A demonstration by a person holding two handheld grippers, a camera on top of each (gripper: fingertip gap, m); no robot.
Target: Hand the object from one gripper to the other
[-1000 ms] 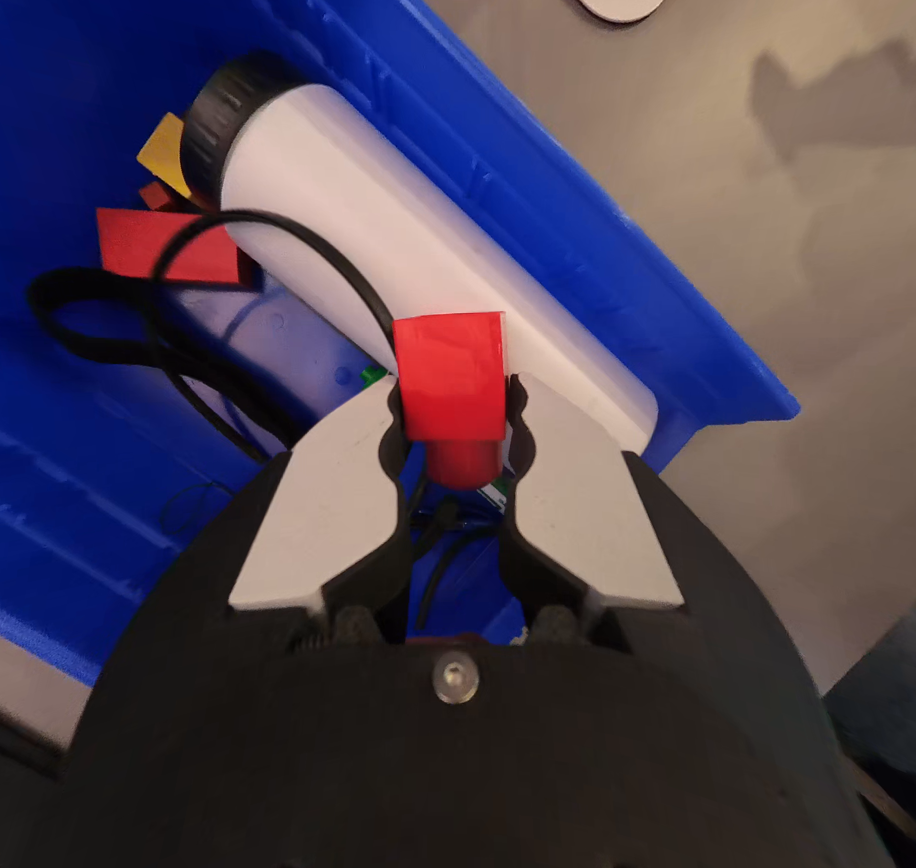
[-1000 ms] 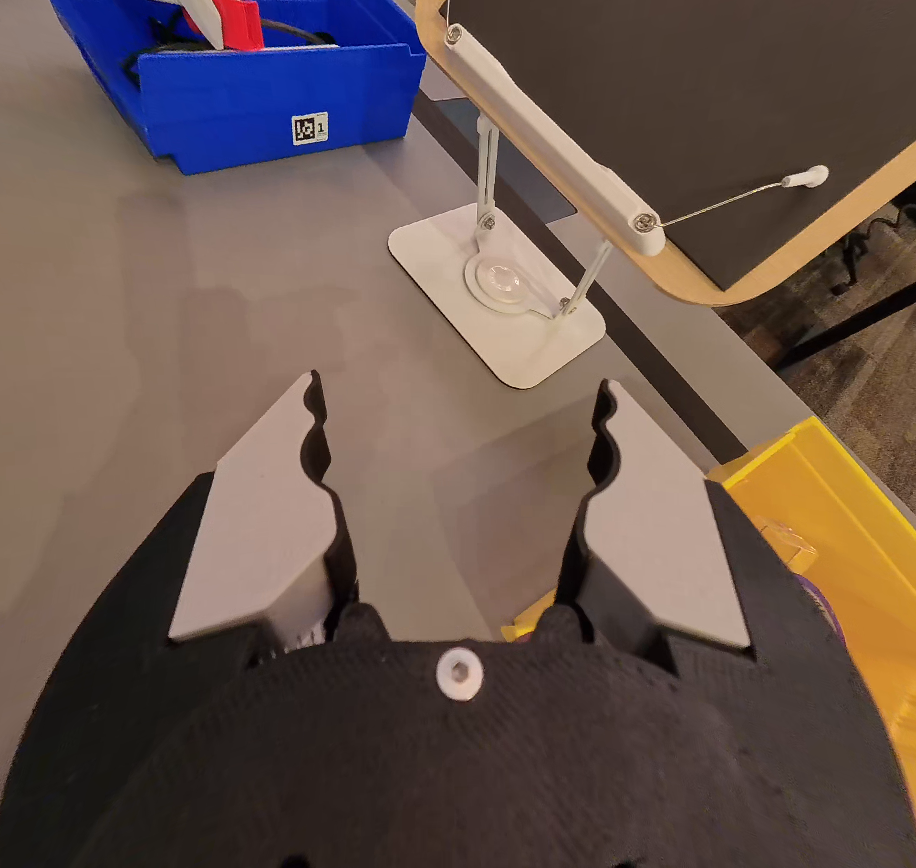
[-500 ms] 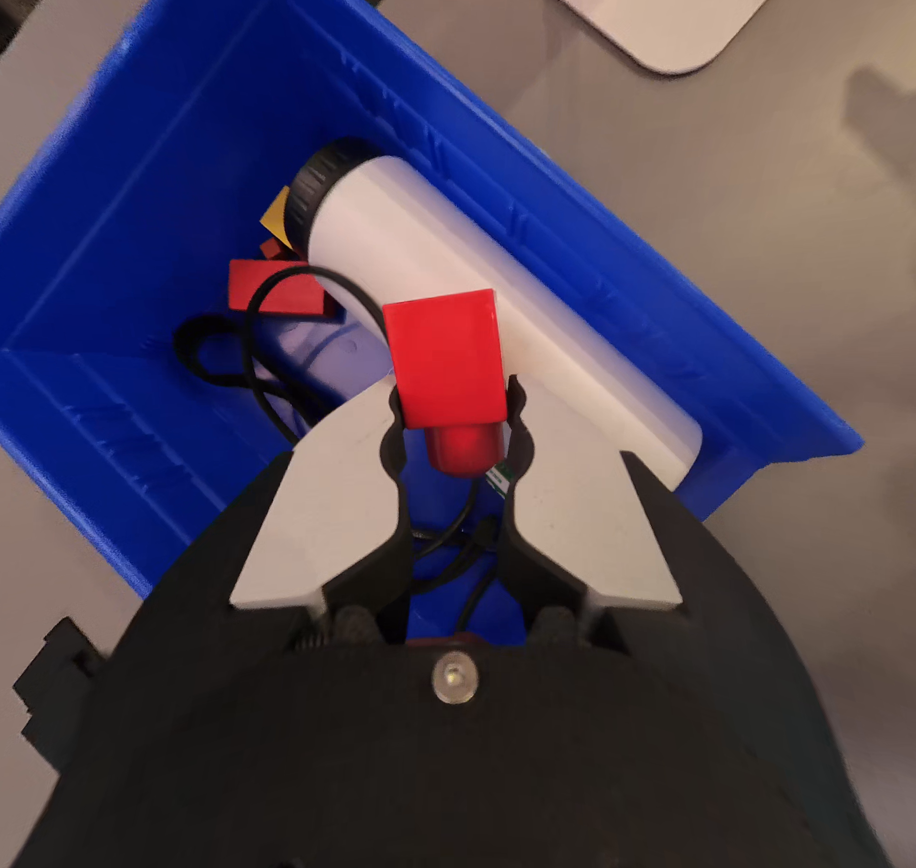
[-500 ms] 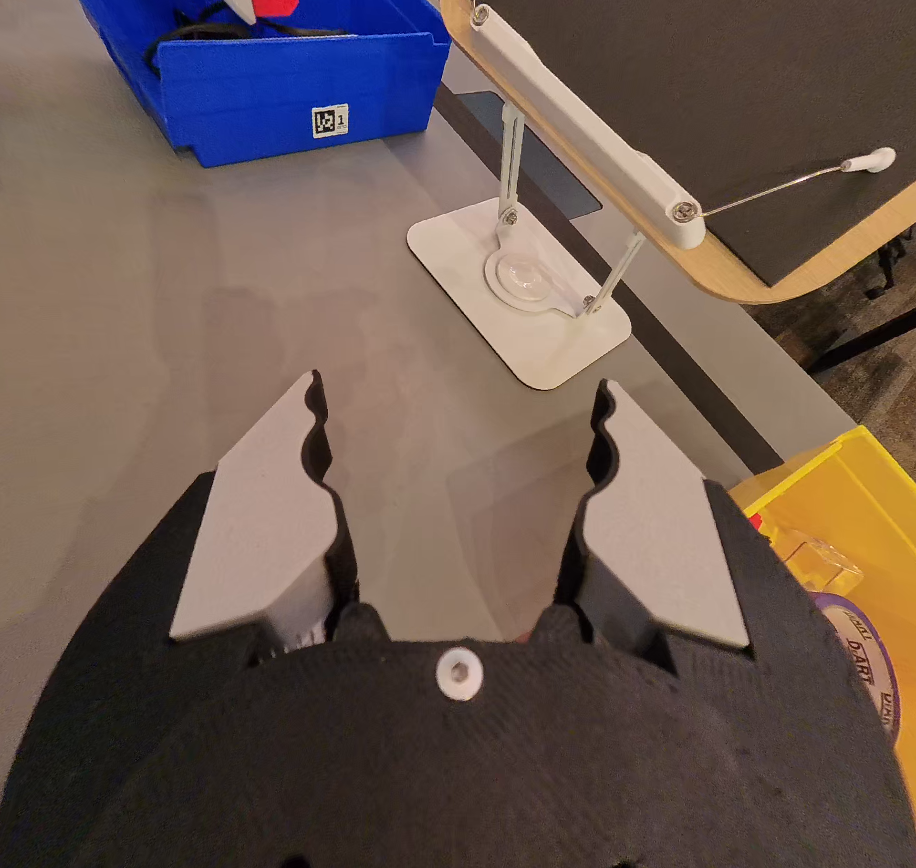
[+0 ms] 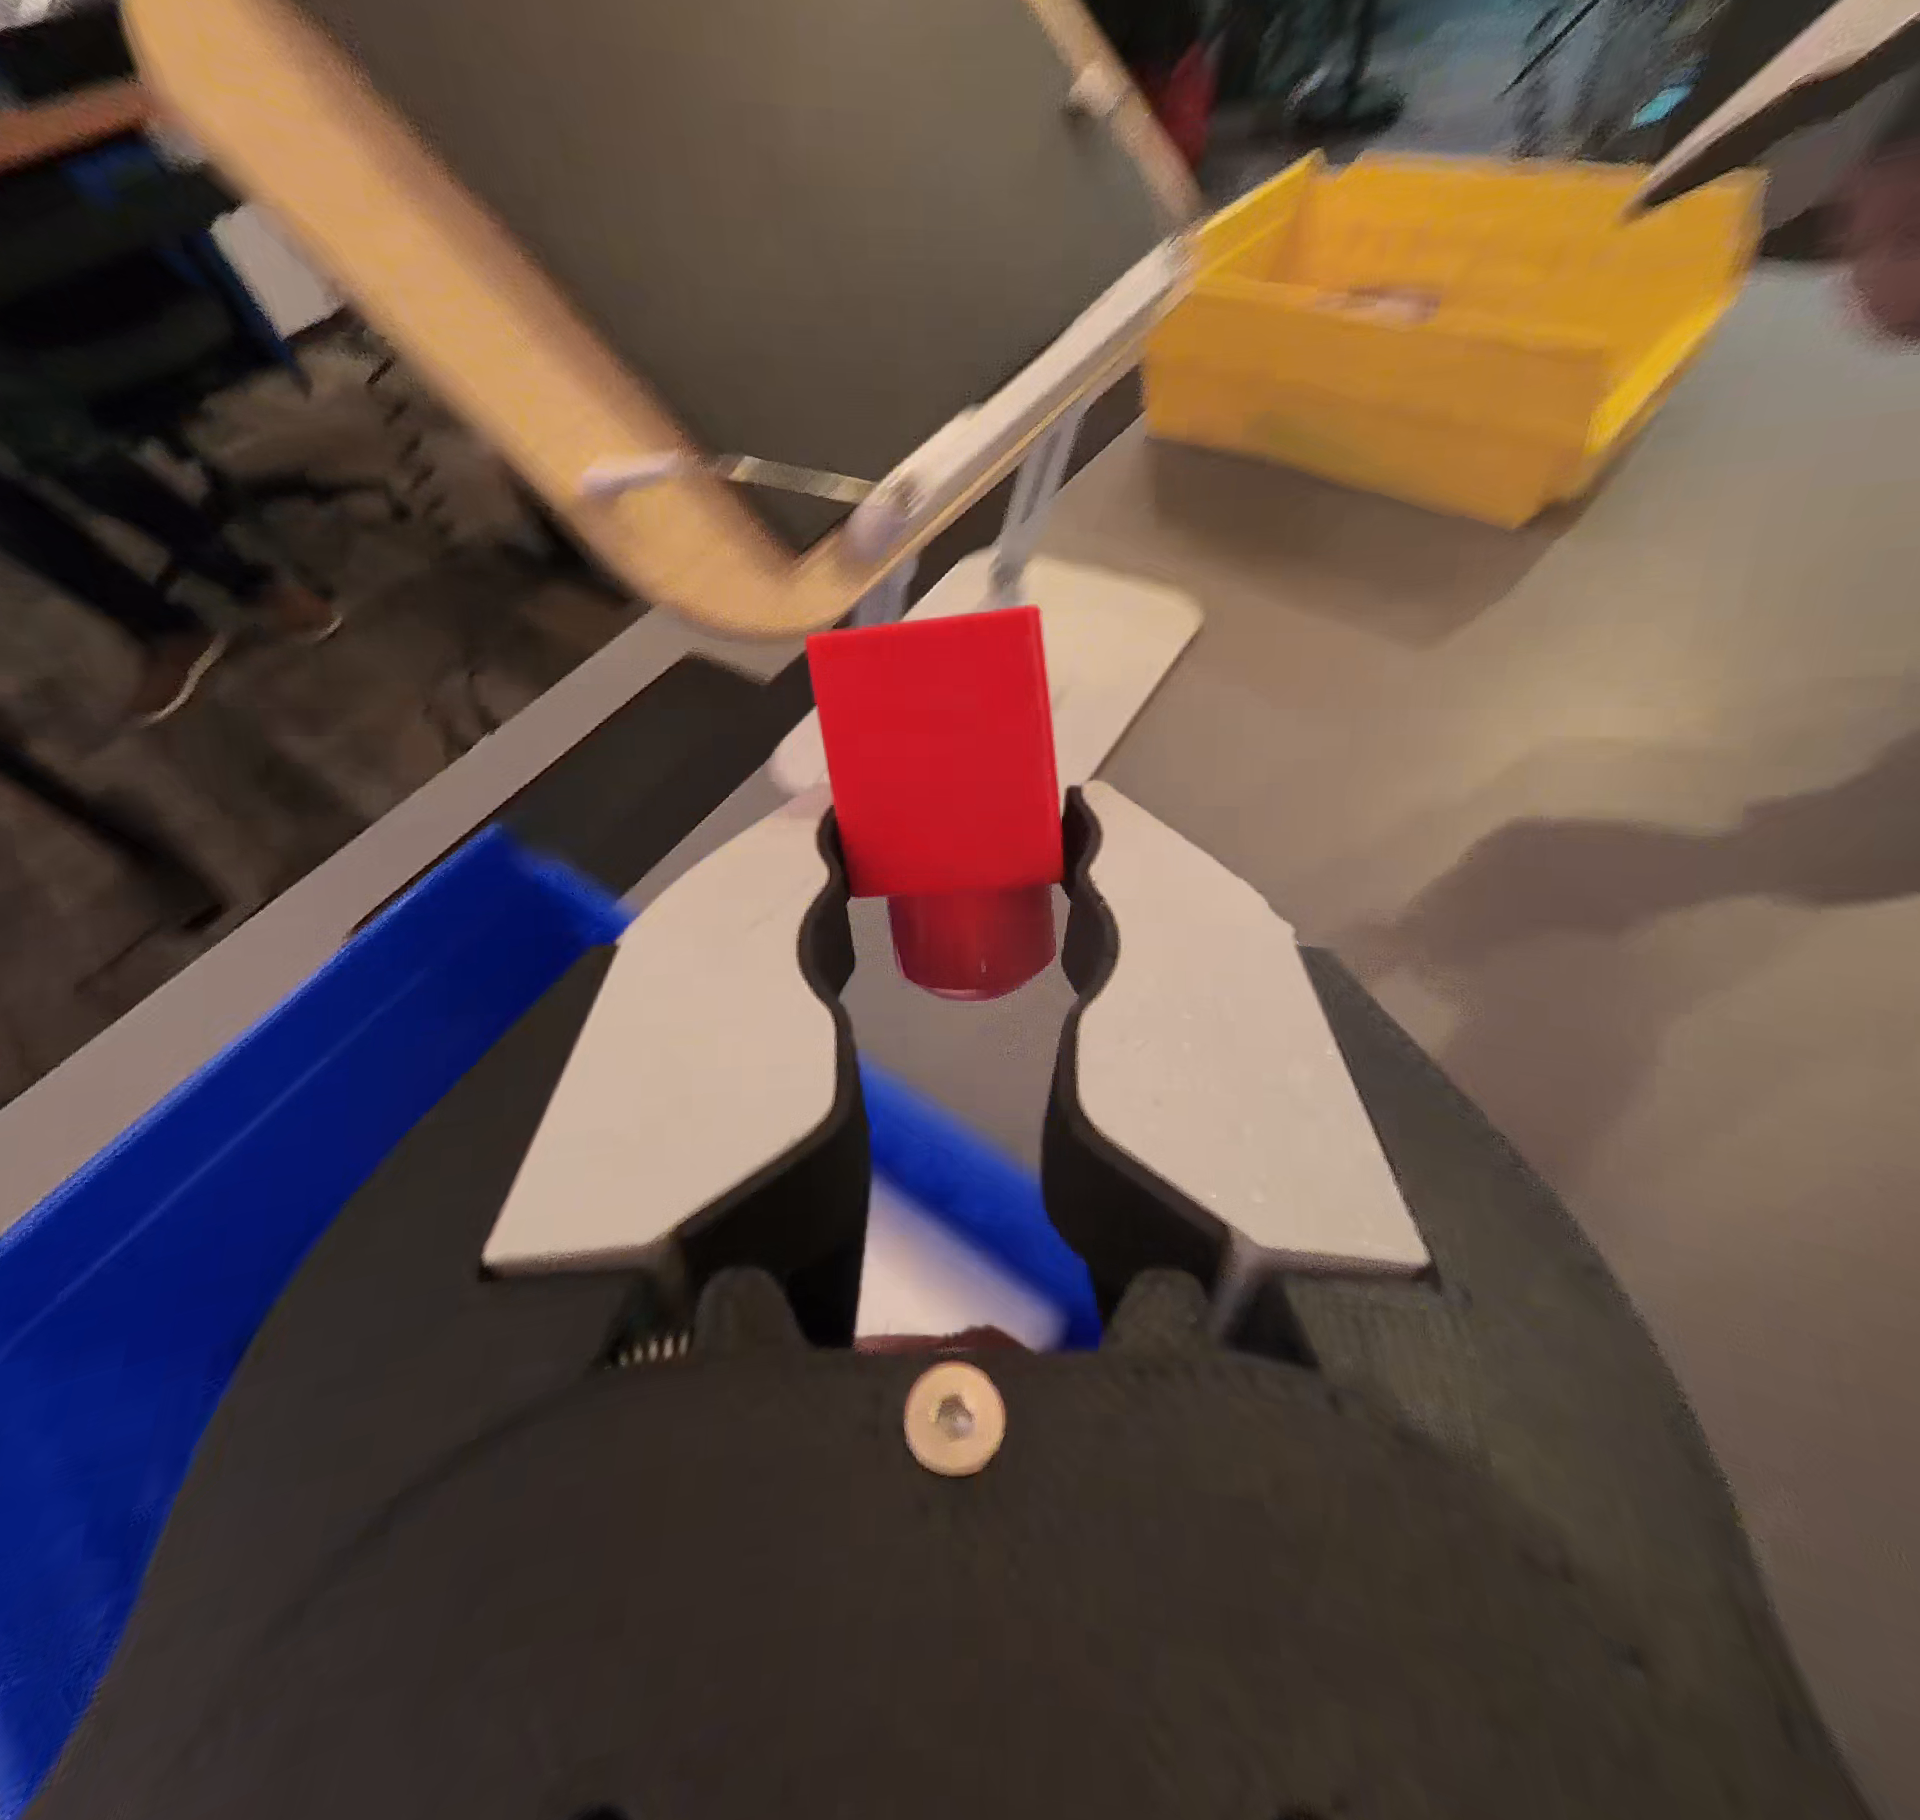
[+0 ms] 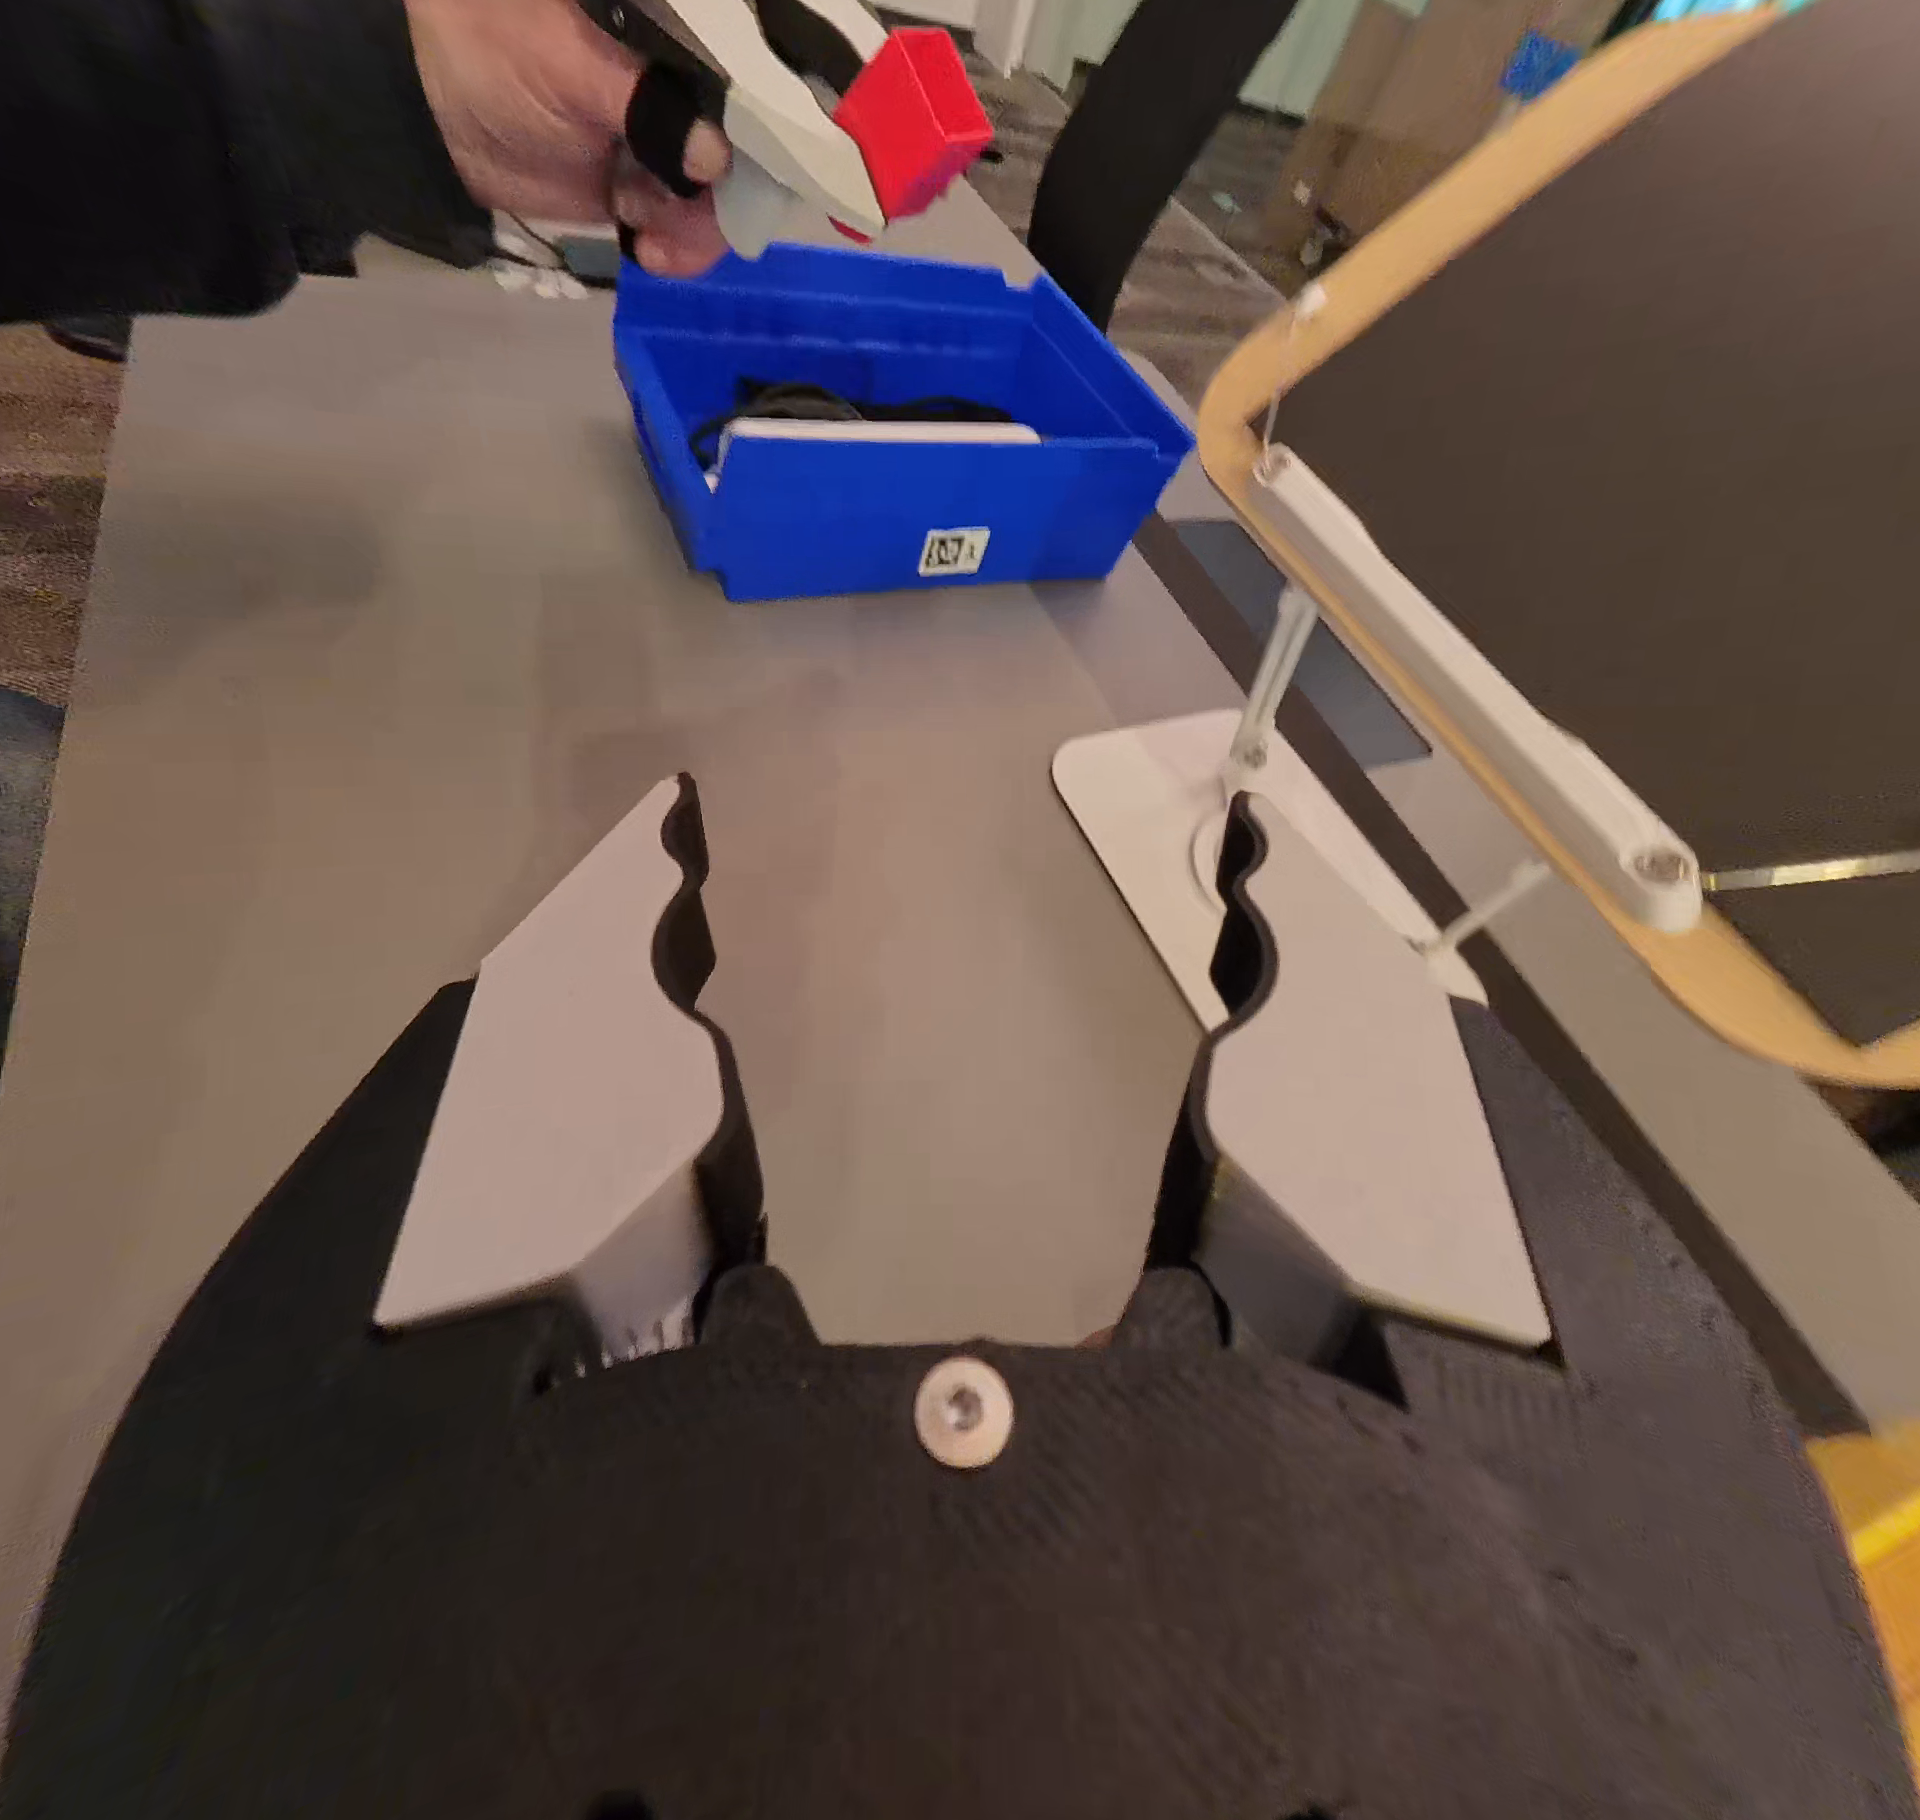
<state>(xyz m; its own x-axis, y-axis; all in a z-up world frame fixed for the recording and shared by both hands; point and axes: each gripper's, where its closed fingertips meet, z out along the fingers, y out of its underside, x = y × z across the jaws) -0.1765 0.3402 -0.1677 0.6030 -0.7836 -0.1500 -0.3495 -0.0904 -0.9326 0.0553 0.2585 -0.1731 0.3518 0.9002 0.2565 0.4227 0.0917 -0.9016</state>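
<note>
My left gripper point(image 5: 948, 840) is shut on a red block point(image 5: 935, 752) with a round red stub under it. It holds the block in the air above the blue bin point(image 5: 208, 1095). In the right wrist view the left gripper point(image 6: 883, 134) and the red block point(image 6: 914, 123) show at the top, above the blue bin point(image 6: 894, 513), with a hand on the grip. My right gripper point(image 6: 961, 835) is open and empty over the grey table point(image 6: 364, 731), well short of the block. Its finger shows faintly at the top right of the left wrist view point(image 5: 1787, 97).
The blue bin holds a white cylinder point(image 6: 883, 433) and black cable. A tilted wood-edged dark panel point(image 6: 1610, 420) on a white stand base point(image 6: 1153, 814) stands at the table's right edge. A yellow bin point(image 5: 1444, 336) sits near my right gripper. A person stands beyond the table. The gap from one gripper's tips to the other's is roughly 25 cm.
My left gripper has lifted the red block out of the blue bin and swung up to face across the table. My right gripper has tilted up towards the blue bin, still open.
</note>
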